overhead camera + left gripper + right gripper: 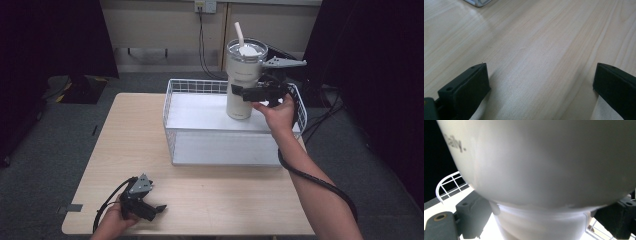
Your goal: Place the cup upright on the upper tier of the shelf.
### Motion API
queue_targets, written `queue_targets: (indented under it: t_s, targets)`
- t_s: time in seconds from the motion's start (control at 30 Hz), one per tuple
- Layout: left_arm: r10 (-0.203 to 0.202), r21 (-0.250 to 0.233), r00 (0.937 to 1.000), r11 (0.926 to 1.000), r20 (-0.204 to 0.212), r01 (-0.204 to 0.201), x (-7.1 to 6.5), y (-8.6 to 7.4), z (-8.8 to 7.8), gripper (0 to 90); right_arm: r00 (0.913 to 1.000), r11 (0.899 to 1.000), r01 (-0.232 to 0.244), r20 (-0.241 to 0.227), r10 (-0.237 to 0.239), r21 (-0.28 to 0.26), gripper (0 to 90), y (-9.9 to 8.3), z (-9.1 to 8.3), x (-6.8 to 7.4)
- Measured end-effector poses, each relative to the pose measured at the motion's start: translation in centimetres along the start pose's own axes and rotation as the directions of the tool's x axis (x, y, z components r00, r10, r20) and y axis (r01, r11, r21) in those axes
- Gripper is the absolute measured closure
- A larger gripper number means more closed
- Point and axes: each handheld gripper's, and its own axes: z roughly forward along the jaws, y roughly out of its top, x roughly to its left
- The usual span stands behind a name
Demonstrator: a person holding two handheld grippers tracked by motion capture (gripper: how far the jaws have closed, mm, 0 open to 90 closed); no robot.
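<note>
A tall cream tumbler (243,75) with a clear lid and a white straw (239,33) stands upright inside the white wire basket (172,97), near its back right. My right gripper (243,93) is shut on the tumbler's lower body, one jaw on each side. In the right gripper view the tumbler (536,170) looms close, with grey lettering on its wall and my black jaws flanking its narrower base. I cannot tell whether its base touches the basket floor. My left gripper (156,212) rests on the wooden table (125,145) near the front left; in its own view it (541,85) stands open over bare wood.
The basket takes up the table's back right half, and its rim (447,186) curves behind the tumbler. A black cable (320,182) trails along the right forearm. Dark curtains and grey carpet surround the table, and cables hang from a wall socket (205,6).
</note>
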Motion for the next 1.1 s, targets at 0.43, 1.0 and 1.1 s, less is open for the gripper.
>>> queue_targets:
  t_s: [0.43,1.0,1.1]
  targets:
    - [0.0,0.0,1.0,1.0,0.0,0.0,0.0,0.0,0.0,0.0,0.9998,1.0,0.02,-0.006,-0.02,-0.005,9.7,-0.19,-0.05,0.06]
    - [0.0,0.0,1.0,1.0,0.0,0.0,0.0,0.0,0.0,0.0,0.9994,1.0,0.03,-0.016,-0.03,-0.005,9.5,-0.54,-0.47,0.0]
    - [0.0,0.0,1.0,1.0,0.0,0.0,0.0,0.0,0.0,0.0,0.9992,0.999,0.035,-0.017,-0.035,-0.007,9.5,-0.63,-0.56,0.05]
